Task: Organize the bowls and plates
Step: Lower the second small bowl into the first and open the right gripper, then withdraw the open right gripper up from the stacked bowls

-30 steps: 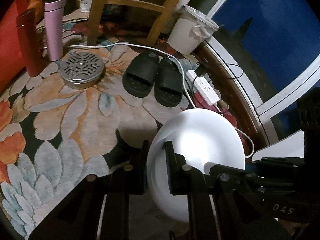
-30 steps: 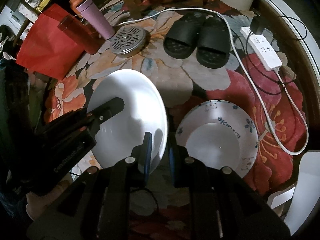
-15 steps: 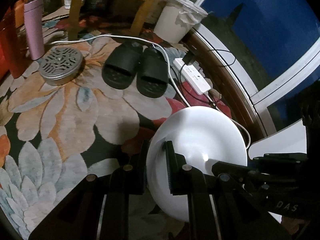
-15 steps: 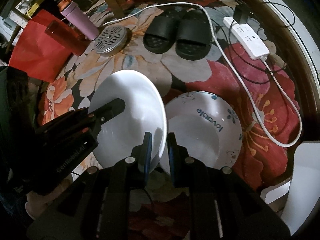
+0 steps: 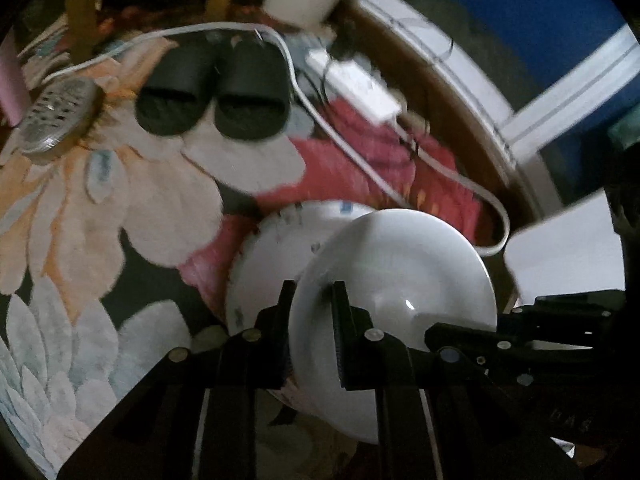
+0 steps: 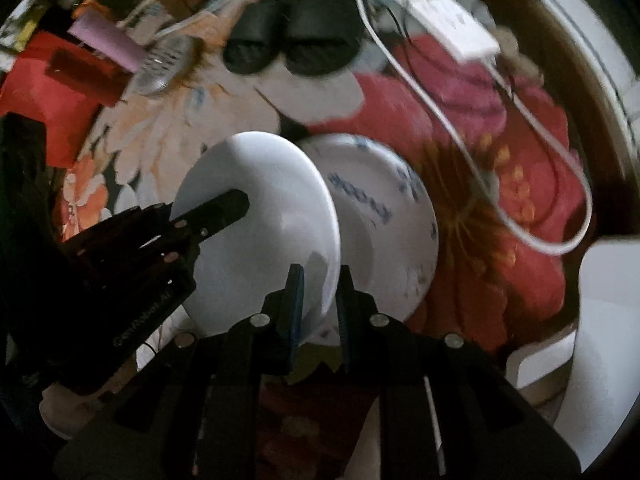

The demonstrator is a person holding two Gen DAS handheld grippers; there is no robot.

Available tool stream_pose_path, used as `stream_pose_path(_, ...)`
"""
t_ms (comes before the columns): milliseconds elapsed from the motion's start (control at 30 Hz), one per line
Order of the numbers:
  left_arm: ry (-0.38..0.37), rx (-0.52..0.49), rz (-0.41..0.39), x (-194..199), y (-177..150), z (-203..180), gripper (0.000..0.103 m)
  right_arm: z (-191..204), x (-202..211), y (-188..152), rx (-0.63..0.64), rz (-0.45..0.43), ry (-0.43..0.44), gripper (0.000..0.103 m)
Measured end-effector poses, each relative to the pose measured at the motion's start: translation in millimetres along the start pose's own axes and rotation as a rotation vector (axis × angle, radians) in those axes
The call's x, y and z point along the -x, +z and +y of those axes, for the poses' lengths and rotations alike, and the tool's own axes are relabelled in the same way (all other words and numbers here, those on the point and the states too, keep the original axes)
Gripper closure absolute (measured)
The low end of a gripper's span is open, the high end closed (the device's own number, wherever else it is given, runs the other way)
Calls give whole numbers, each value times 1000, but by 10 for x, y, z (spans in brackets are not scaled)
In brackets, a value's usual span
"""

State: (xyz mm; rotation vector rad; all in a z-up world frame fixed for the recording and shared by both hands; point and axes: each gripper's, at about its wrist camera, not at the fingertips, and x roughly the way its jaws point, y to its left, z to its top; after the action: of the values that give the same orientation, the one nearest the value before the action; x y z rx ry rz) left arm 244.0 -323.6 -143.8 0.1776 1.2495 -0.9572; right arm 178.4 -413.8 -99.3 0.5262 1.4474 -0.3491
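Your left gripper [image 5: 312,308] was clamped on the near-left rim of the white bowl [image 5: 400,280], one finger inside, one outside. It pitched steeply down toward the rug [image 5: 120,208]. Your right gripper [image 6: 318,300] pointed almost straight down and was pinched on the opposite rim of the same bowl. In the right wrist view the left gripper's finger reached in from the left over the bowl's rim. Both held the bowl tilted, just above the patterned plate [image 6: 400,216]. That plate lay flat on the red flower, toward the rug's right edge, and the bowl overlapped its left part; can't tell if they touched. Black slippers [image 5: 216,88] sat near the rug's far edge, the white cable [image 5: 360,152] looped past the plate. Frames were blurred
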Motion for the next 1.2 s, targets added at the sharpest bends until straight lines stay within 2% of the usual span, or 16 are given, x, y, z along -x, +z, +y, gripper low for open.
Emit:
stream_pose_path(133,12,-26,45,-156,-61,-74,84,-101,-152,-43,-28,44,-1,84)
stream_pose_path(167,4,-26,42,-155,-63,-79,80,-116,-165,-49,-36,48,4,84)
stream_pose_path(200,-8,-22,42,-148,-59,-82,70,-121,-164,-47,-35,48,8,84)
stream_pose_path(300,-68,9,56,-131,-34,-47,53,-157,-137,-31,-51,37,23,83)
stream_pose_path(467,-68,28,11,-13,-43,6,40,-210,-74,-10,-83,25,62,82)
stream_pose_path(533,-73,38,-13,42,-38,41,36,-206,-23,-7,-89,11,68,78)
stream_pose_path(600,-56,38,-53,129,-25,65,25,-218,33,-1,-99,-6,71,66)
stream_pose_path(633,-43,36,-82,189,-15,88,22,-232,66,1,-105,-16,69,61)
stream_pose_path(700,-40,50,-118,271,11,147,10,-266,147,-8,-120,-51,56,34)
stream_pose_path(733,-38,62,-135,316,22,189,7,-278,167,-5,-125,-64,53,28)
stream_pose_path(767,-38,72,-149,351,33,228,1,-293,203,-13,-132,-85,51,17)
stream_pose_path(800,-42,82,-166,393,37,262,1,-295,220,-8,-136,-100,52,11)
stream_pose_path(833,-43,90,-180,434,42,287,1,-298,235,-5,-140,-116,52,10)
stream_pose_path(1100,-10,88,-261,645,1,353,1,-93,320,1,-81,-217,-9,10)
stream_pose_path(1200,58,102,-283,713,-52,390,1,-51,372,11,-71,-252,-7,10)
